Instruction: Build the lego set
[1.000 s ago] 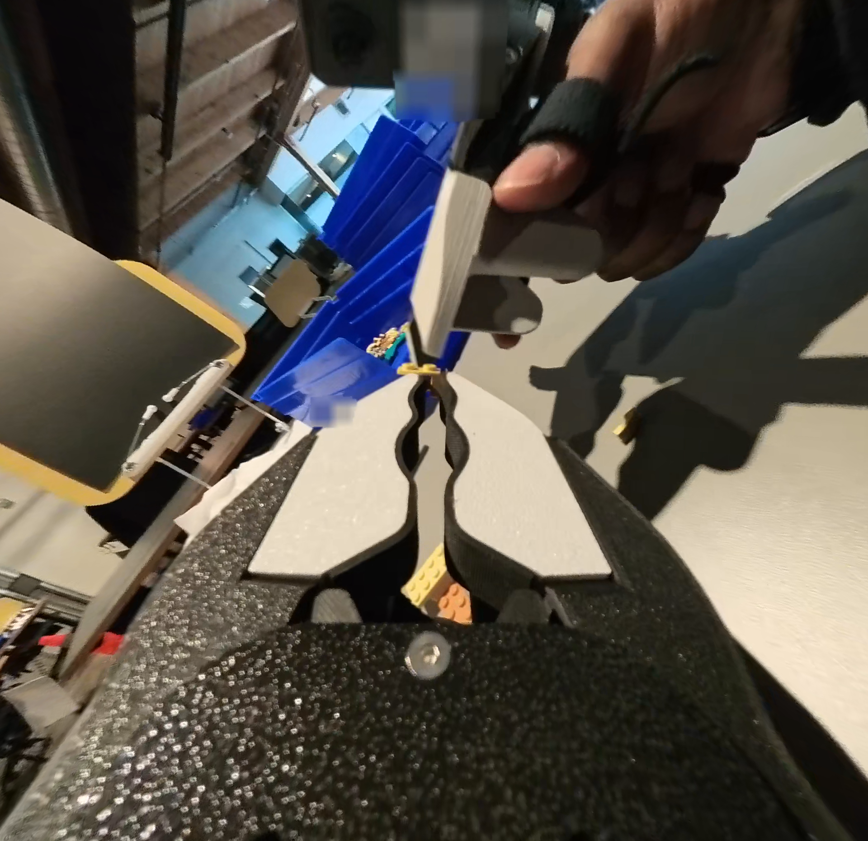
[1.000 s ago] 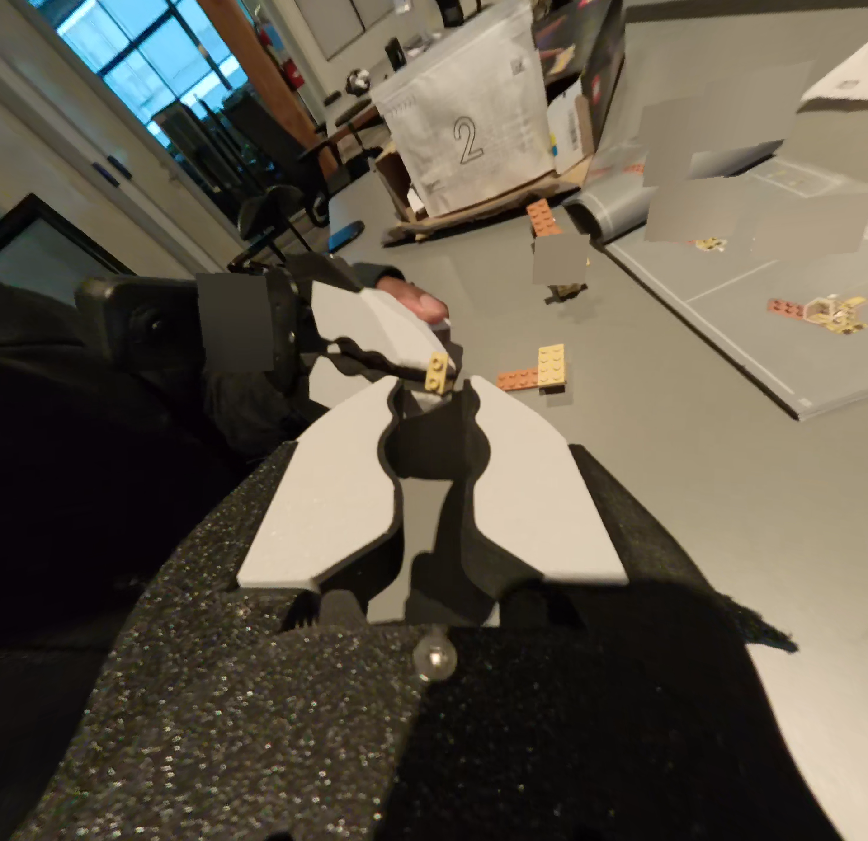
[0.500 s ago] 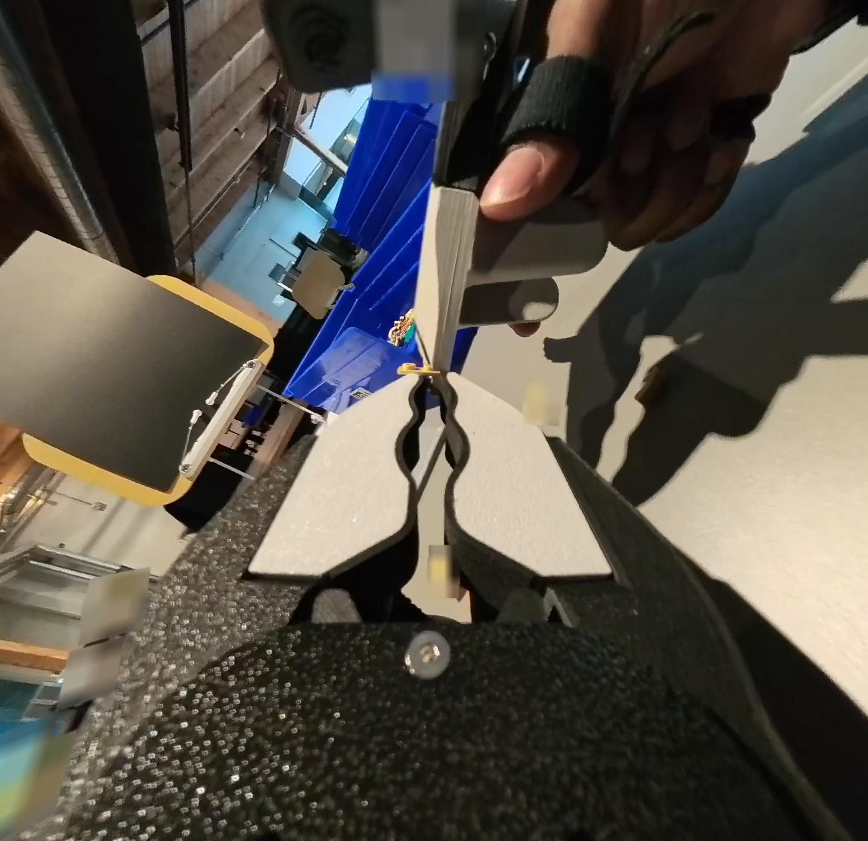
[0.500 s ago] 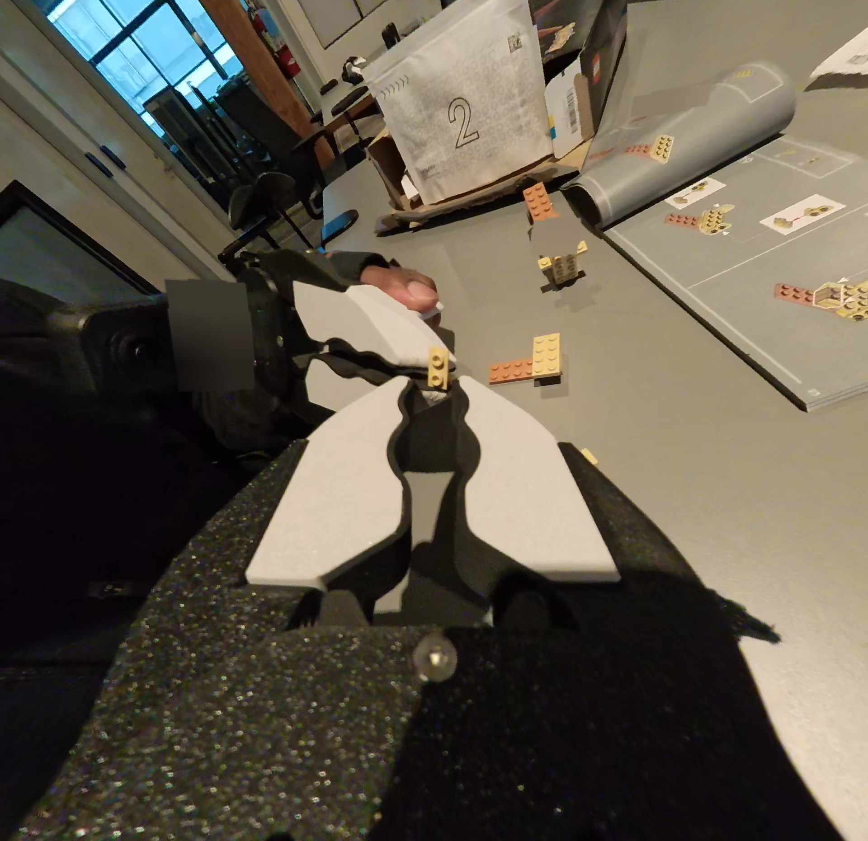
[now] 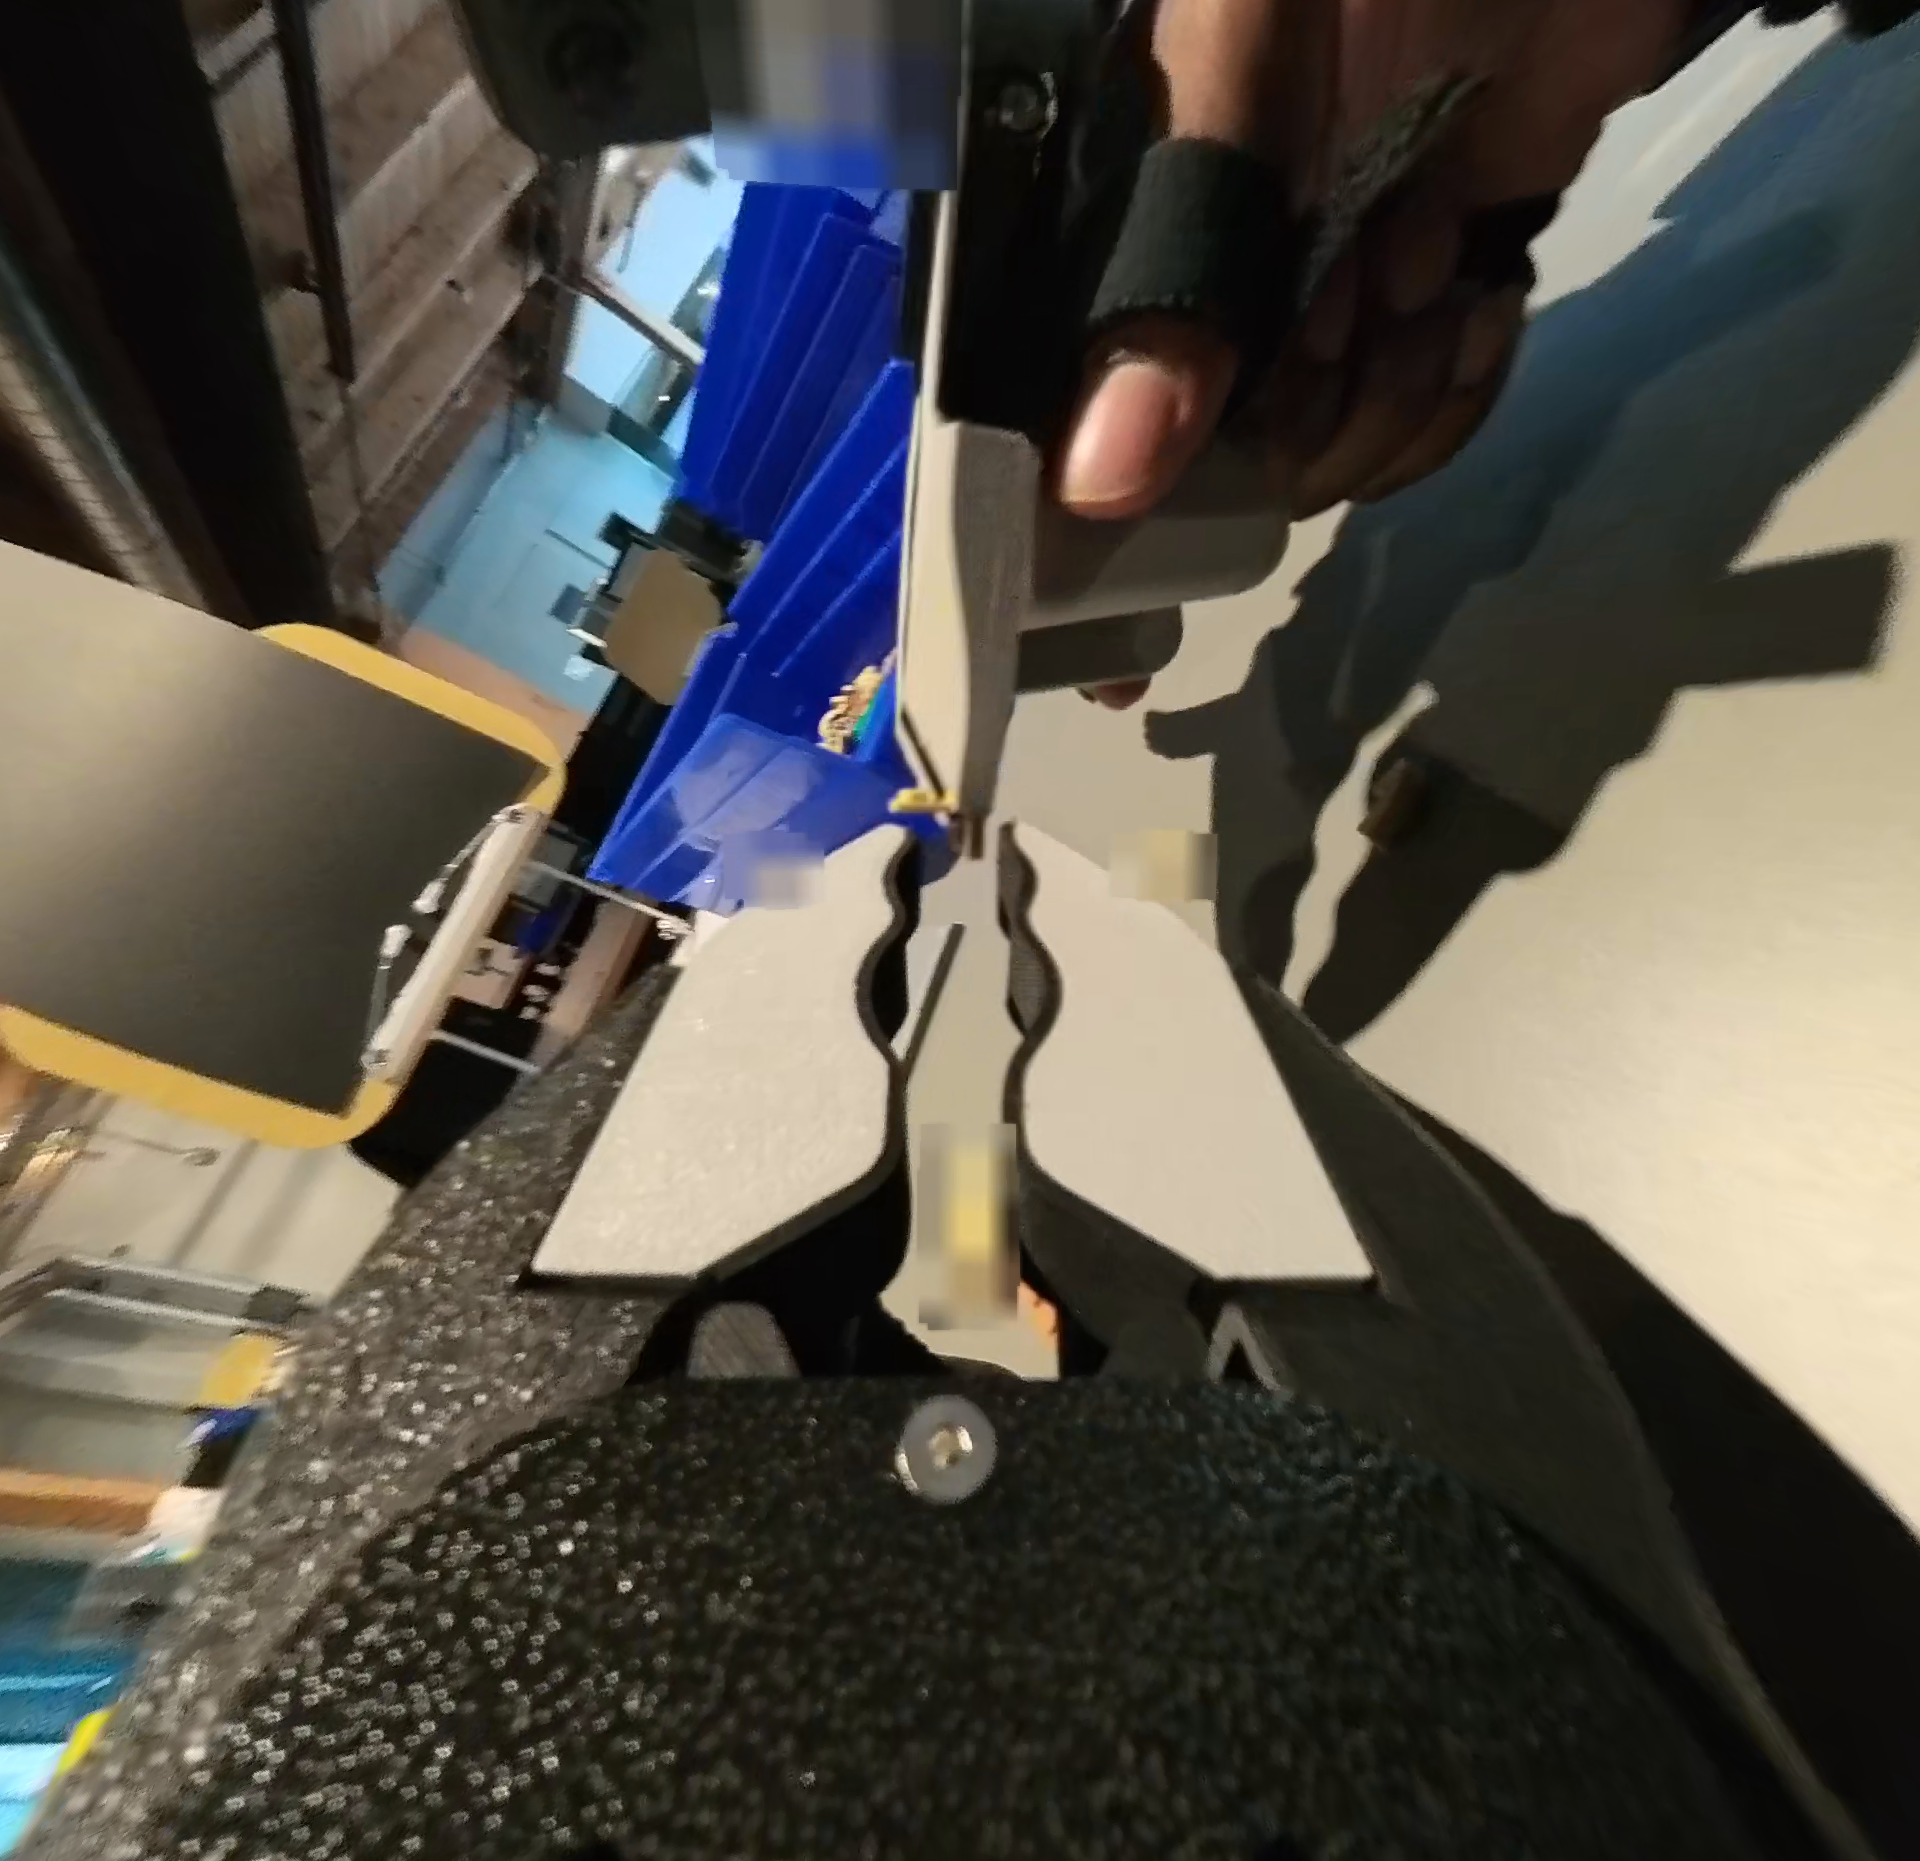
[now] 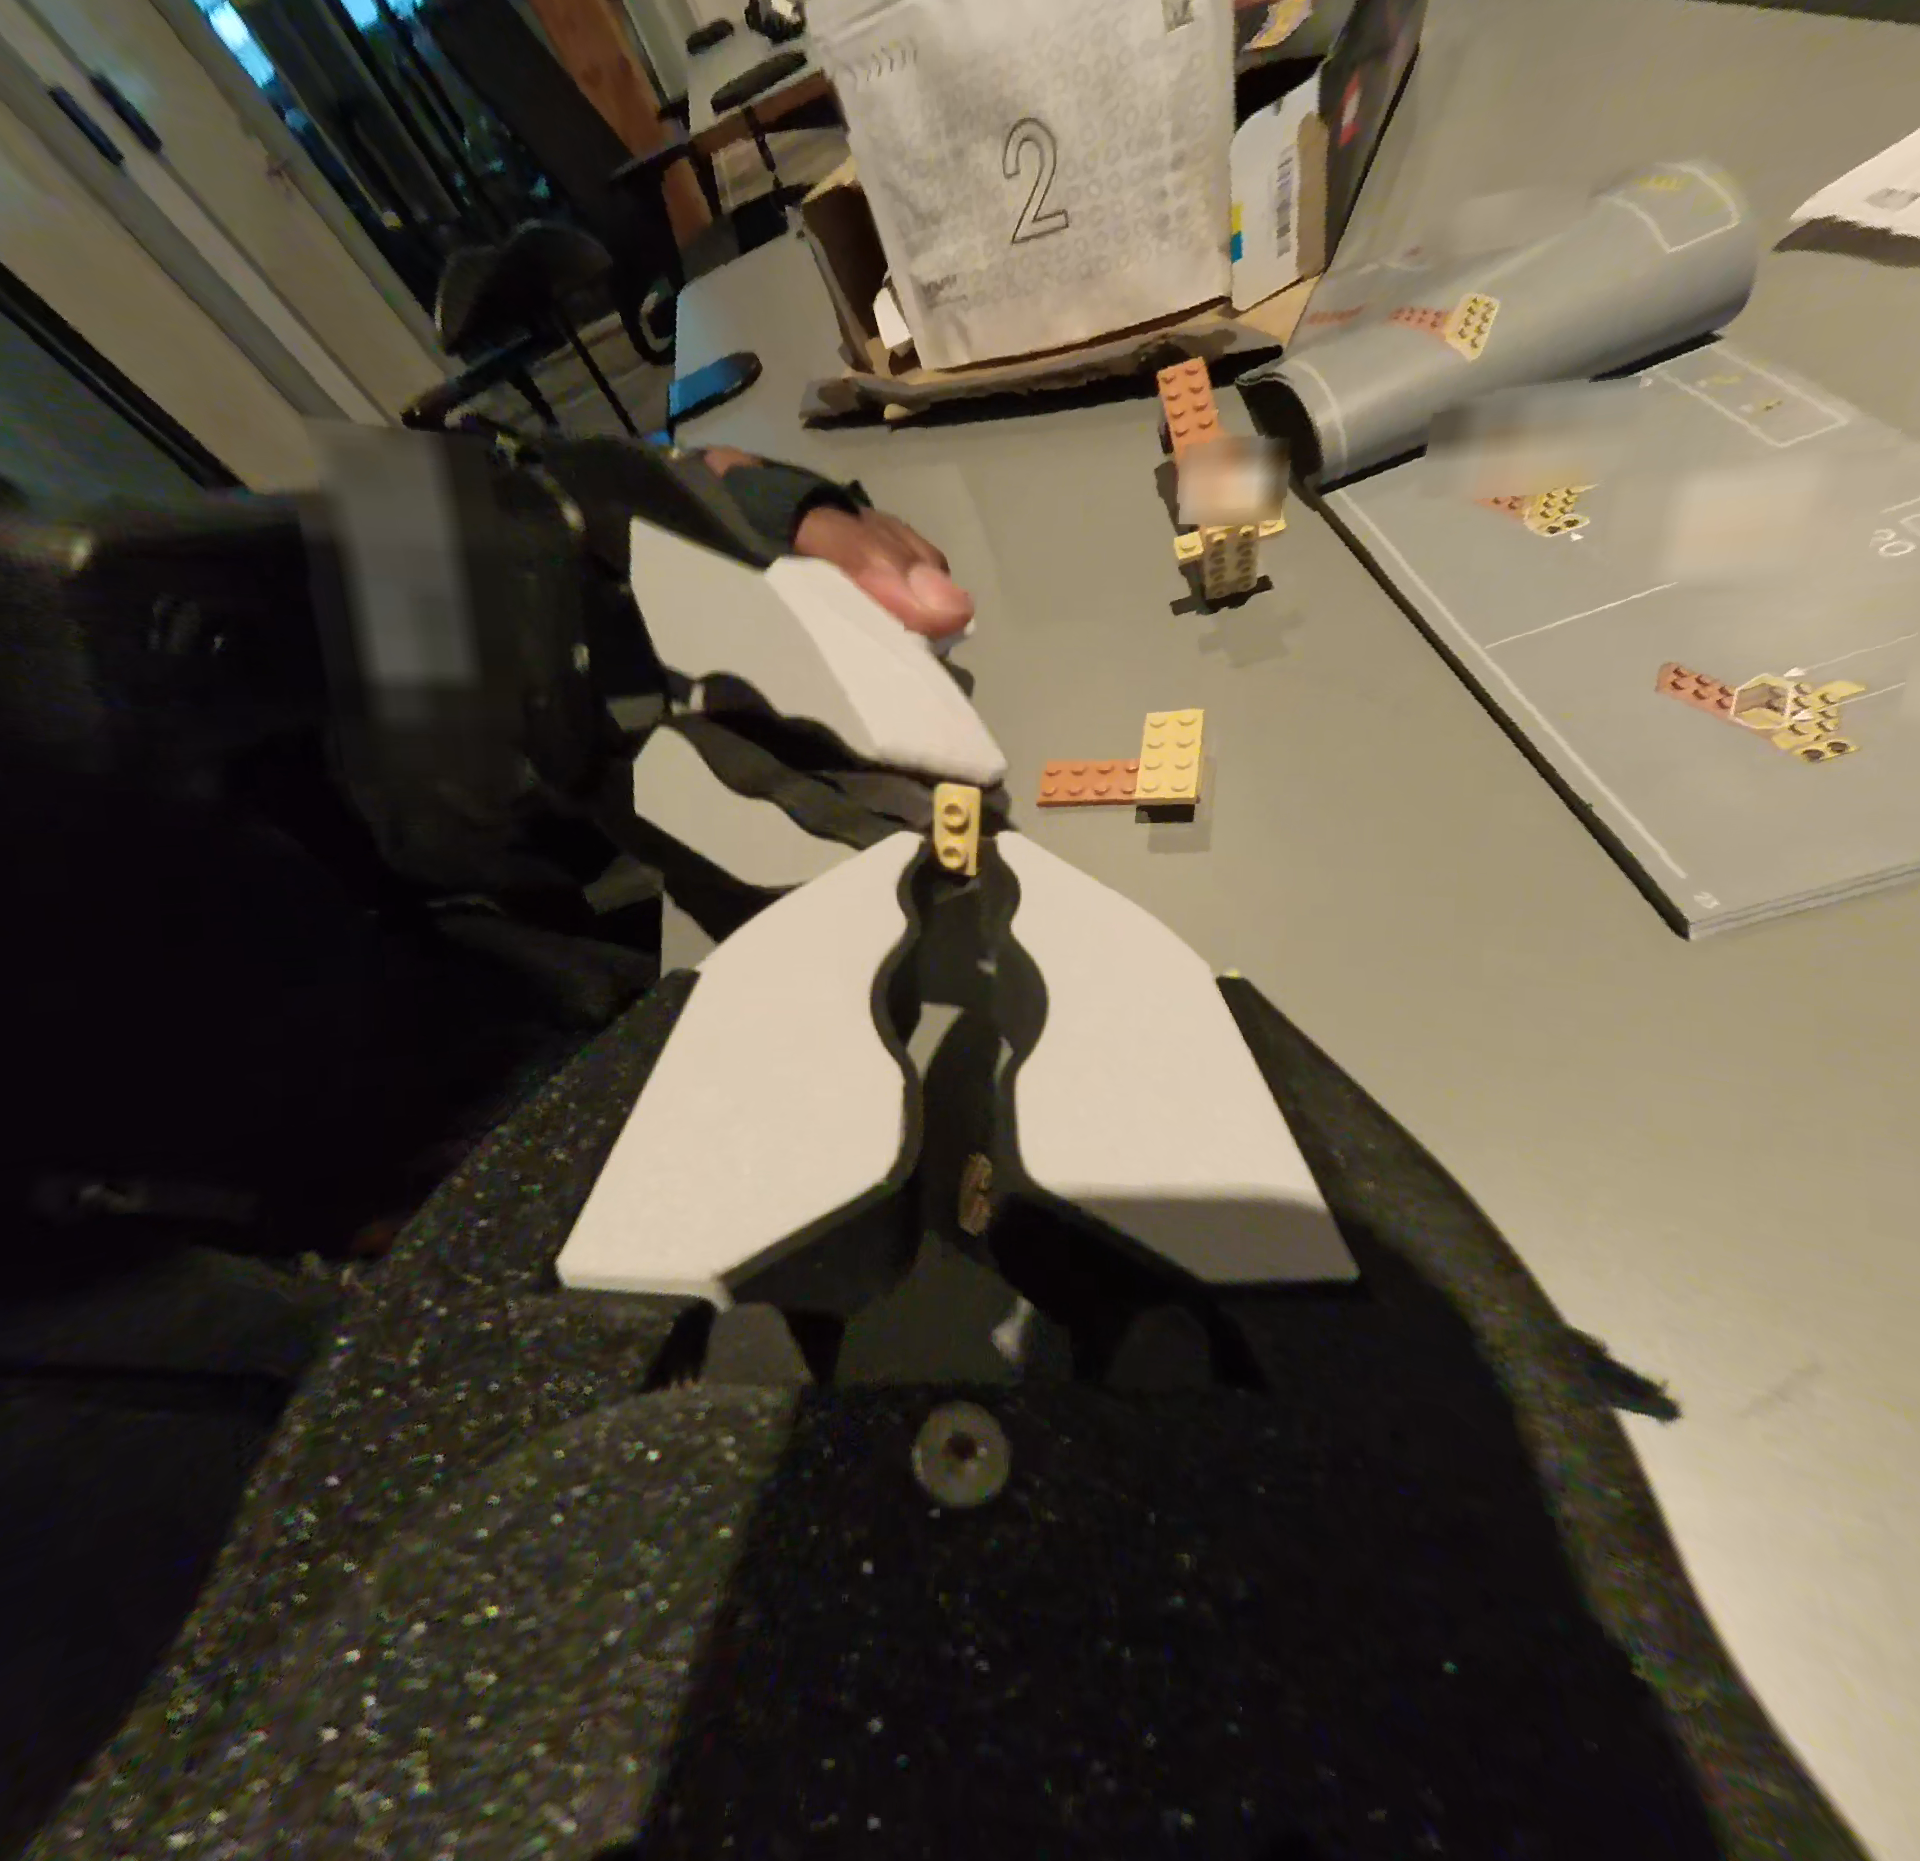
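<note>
A small tan two-stud plate (image 6: 956, 824) sits between the tips of my right gripper (image 6: 956, 853), which is shut on it above the grey table (image 6: 1351, 1084). In the left wrist view the right gripper (image 5: 961, 762) comes down from above, edge-on, with the plate (image 5: 920, 799) at its tip. My left gripper (image 5: 958, 840) is just below it, jaws slightly apart, with table showing through the gap. In the right wrist view the left gripper (image 6: 982, 788) reaches in from the left, its tips right at the plate.
On the table lie a brown-and-tan plate assembly (image 6: 1127, 772), a small tan build (image 6: 1226, 559), a brown plate (image 6: 1190, 403) and an open instruction booklet (image 6: 1662, 689). A white numbered bag (image 6: 1039, 149) stands in a cardboard tray. Blue bins (image 5: 810, 409) are beyond the table edge. Both grippers' tips are close together, under 4 cm apart.
The right gripper has closed from wide open onto the tan plate. The left gripper, which was shut on the plate, has opened a little. Both grippers stay tip to tip.
</note>
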